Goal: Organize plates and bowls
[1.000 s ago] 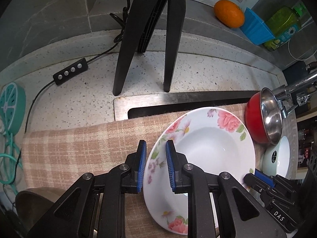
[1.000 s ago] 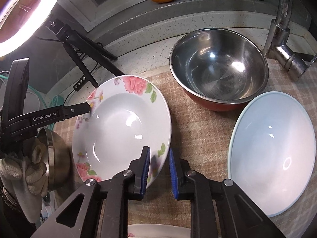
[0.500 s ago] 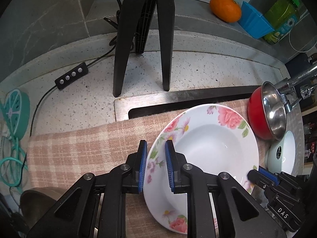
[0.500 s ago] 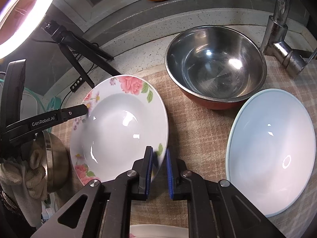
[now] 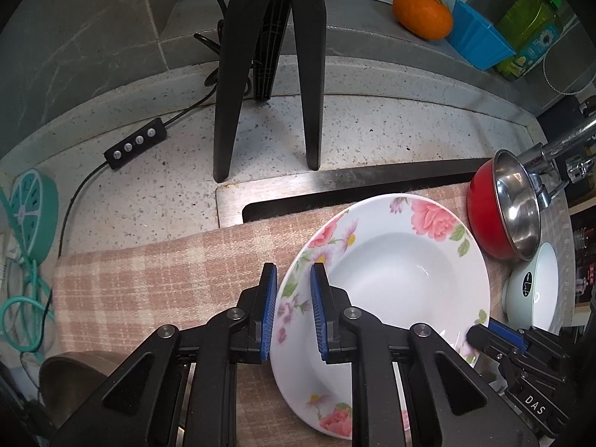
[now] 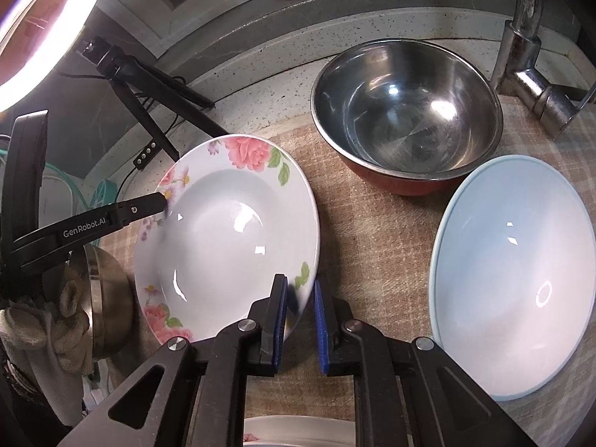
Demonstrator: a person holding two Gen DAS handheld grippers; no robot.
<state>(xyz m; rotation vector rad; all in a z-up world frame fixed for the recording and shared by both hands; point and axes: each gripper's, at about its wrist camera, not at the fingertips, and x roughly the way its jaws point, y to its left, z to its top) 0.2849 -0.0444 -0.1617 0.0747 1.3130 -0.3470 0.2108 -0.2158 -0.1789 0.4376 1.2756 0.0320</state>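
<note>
A white soup plate with pink roses lies over the checked cloth, held from both sides. My left gripper is shut on its left rim and shows in the right wrist view as a black finger. My right gripper is shut on the opposite rim, low at the right in the left wrist view. Whether the plate touches the cloth I cannot tell. A red bowl with a steel inside and a pale blue bowl stand to the right.
A second floral plate peeks out under my right gripper. A steel bowl sits at the left beside a gloved hand. Tripod legs, a faucet, an orange, a blue cup and a green bottle line the back.
Hardly anything: both grippers keep their hold on the floral plate's rims, and the plate has shifted only slightly in view.
</note>
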